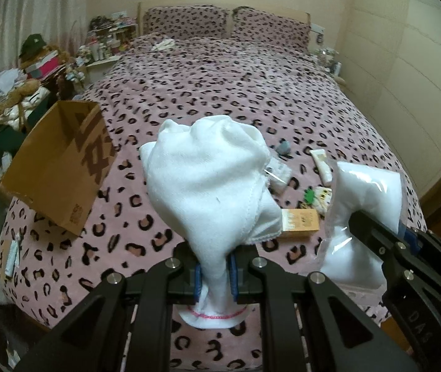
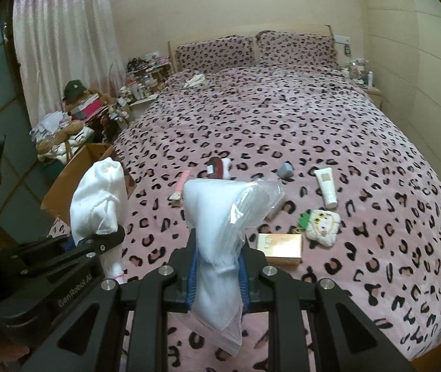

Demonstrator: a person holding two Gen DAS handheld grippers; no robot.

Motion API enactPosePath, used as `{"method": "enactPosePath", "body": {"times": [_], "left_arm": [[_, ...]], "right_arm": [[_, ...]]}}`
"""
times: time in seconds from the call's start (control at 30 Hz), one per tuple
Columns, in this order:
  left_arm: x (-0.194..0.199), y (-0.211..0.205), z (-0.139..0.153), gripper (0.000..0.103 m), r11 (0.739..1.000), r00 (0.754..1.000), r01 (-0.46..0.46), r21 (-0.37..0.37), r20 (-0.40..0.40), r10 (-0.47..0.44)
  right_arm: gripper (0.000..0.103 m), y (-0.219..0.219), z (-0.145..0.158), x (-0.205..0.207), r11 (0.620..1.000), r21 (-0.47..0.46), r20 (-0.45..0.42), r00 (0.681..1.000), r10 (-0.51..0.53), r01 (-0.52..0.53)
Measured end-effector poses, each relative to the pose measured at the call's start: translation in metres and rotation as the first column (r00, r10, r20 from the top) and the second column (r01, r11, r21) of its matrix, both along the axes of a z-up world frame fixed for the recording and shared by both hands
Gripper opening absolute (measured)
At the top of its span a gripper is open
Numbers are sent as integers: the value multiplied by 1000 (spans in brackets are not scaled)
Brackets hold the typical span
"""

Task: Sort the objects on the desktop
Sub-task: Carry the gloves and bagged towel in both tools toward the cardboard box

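Left hand-held gripper (image 1: 216, 274) clamps white cloth (image 1: 208, 179); right hand-held gripper (image 2: 217, 276) clamps bagged white item (image 2: 229, 214), both above bed (image 2: 282, 124). Carry toward cardboard box (image 1: 56, 161) at bed's left edge, release over opening.

The bed (image 2: 282, 130) wears a pink cover with black leopard spots, pillows (image 2: 217, 49) alike. The cloth (image 1: 208, 179) is white with a red-stitched hem. The bag (image 2: 220, 217) is clear over white filling. The box (image 1: 56, 167) is brown cardboard; the carton (image 2: 282, 248) is gold; the tube (image 2: 326, 186) is cream; the curtain (image 2: 65, 46) is pale pink. The fingers (image 2: 192, 272) have blue pads.
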State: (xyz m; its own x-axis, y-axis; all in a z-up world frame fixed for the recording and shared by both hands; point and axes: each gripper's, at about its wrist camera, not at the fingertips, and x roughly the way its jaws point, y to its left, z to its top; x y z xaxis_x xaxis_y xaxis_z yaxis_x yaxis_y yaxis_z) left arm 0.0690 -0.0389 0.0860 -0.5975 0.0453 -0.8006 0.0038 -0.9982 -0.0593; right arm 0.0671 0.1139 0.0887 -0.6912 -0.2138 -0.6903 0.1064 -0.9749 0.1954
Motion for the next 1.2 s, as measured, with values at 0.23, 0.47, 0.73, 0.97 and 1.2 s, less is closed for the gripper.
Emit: {"method": "enactPosePath", "body": {"times": [0.23, 0.47, 0.73, 0.97, 1.2], "left_arm": [[-1, -33, -3, 14, 998, 998, -67, 1, -1, 67], [-2, -58, -9, 14, 994, 994, -111, -2, 3, 111], [-5, -78, -16, 14, 990, 990, -142, 3, 15, 142], [-8, -92, -24, 14, 988, 987, -156, 9, 21, 156], [-9, -106, -31, 14, 985, 985, -172, 17, 24, 172]], "right_arm": [[21, -30, -3, -14, 998, 1, 10, 998, 68, -68], [21, -55, -8, -26, 993, -5, 19, 993, 118, -118], [21, -80, -14, -37, 987, -5, 36, 986, 161, -161], [21, -98, -18, -45, 983, 1, 46, 981, 186, -186], [21, -115, -26, -51, 977, 7, 64, 975, 212, -213]]}}
